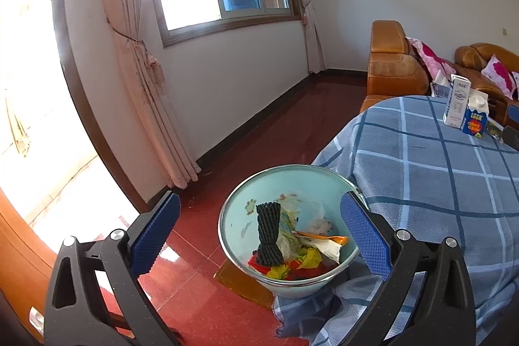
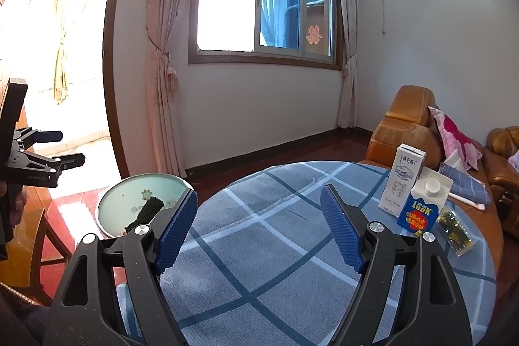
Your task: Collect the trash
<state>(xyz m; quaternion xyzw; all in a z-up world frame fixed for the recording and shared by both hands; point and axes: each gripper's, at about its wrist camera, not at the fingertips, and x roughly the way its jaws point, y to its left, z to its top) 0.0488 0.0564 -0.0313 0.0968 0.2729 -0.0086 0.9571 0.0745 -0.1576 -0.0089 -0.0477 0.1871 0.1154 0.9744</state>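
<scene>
A pale green bowl (image 1: 246, 193) stands beside the round table and holds trash: a black foam net (image 1: 268, 237), wrappers and plastic. My left gripper (image 1: 259, 232) is open and empty, hovering over the bowl. My right gripper (image 2: 259, 227) is open and empty above the blue checked tablecloth (image 2: 275, 248). On the table's far right stand a white carton (image 2: 400, 184), a blue carton (image 2: 421, 209) and a small green packet (image 2: 455, 235). The bowl (image 2: 129, 200) shows at the left in the right wrist view, and the left gripper (image 2: 61, 146) appears at the far left.
A red glossy floor (image 1: 259, 125) stretches to the wall under the window. An orange leather sofa (image 1: 395, 67) with pink cushions stands behind the table. A folded blue cloth (image 2: 467, 187) lies beyond the cartons. A wooden chair (image 2: 39, 235) stands at the left.
</scene>
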